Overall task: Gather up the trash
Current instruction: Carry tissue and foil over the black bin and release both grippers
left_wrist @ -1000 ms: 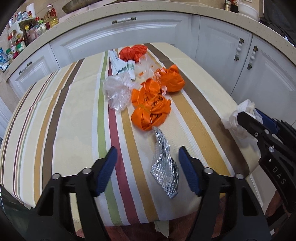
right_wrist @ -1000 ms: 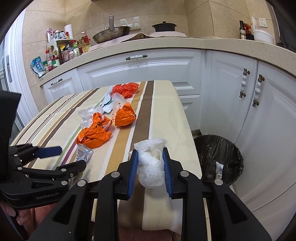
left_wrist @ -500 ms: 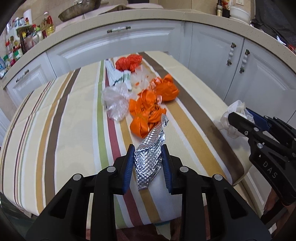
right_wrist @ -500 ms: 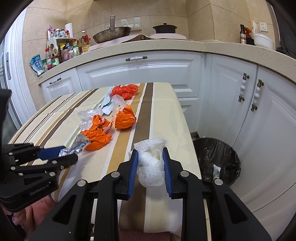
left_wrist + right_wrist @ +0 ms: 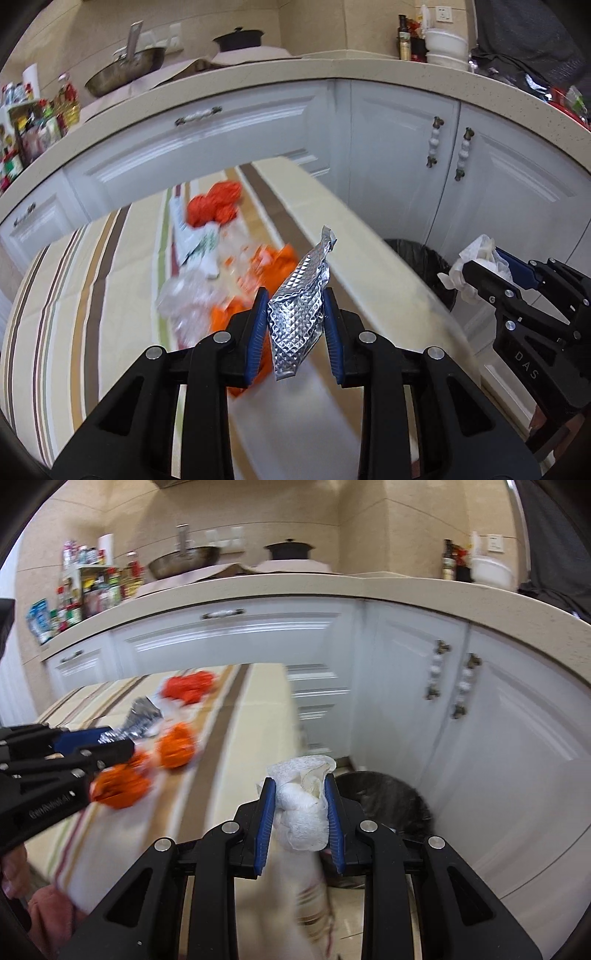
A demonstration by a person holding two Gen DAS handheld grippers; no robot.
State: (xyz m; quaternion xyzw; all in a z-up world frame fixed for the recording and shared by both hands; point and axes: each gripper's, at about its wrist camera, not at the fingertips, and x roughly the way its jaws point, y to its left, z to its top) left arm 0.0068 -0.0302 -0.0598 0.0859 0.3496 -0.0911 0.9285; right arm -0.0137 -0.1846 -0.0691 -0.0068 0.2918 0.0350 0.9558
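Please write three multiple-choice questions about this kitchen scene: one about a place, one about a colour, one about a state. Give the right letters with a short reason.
1. Where is the trash bin?
A. on the counter
B. on the floor beside the table
C. on the table

2. What colour is the wrapper in the left gripper?
A. silver
B. green
C. black

3. What is the state of the right gripper?
A. open, holding nothing
B. shut on an orange bag
C. shut on the white tissue

Answers: 1 B, it stands low by the cabinets; 2 A, shiny embossed foil; 3 C, the tissue sits squeezed between the blue pads.
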